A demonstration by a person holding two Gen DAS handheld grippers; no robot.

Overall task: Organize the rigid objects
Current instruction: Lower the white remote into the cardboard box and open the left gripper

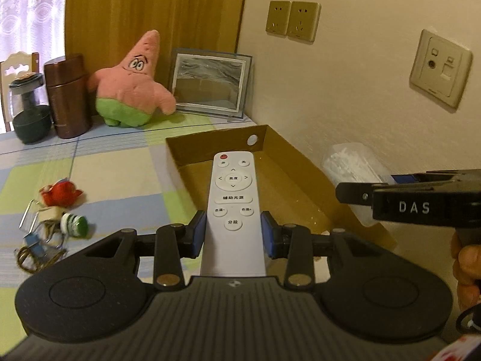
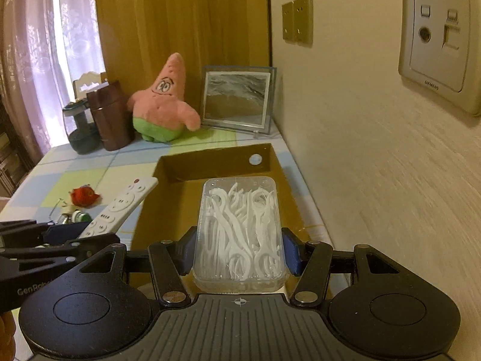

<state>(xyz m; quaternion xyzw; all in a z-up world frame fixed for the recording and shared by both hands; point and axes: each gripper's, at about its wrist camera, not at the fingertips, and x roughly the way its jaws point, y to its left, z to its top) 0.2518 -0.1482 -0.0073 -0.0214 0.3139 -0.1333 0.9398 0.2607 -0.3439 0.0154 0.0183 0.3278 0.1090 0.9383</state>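
In the left wrist view, the left tool (image 1: 234, 231) is clamped on a white remote control (image 1: 233, 207), one blue pad on each long side near its lower half. The remote points forward and hangs over the near-left part of an open cardboard box (image 1: 296, 162), which lies on the worktop (image 1: 120, 177) along the right edge, beside the wall. No object shows on the part of the box floor that is visible here. To the left, near the worktop's left edge, lies a small pile: a red toy (image 1: 60, 194), a small green-capped bottle (image 1: 75, 224) and some clips.

In the right wrist view, the right tool (image 2: 239, 248) is clamped on a clear plastic box of dental floss picks (image 2: 239, 231), held above the inside of the cardboard box (image 2: 168, 165). At the left, the remote control (image 2: 120, 207) reaches toward the box's left wall.

The step in hand seems to be bringing both objects into the cardboard box. The next move probably calls for lowering each one to the box floor, side by side, and then letting the pads separate. The two tools are near together, so they should not collide.
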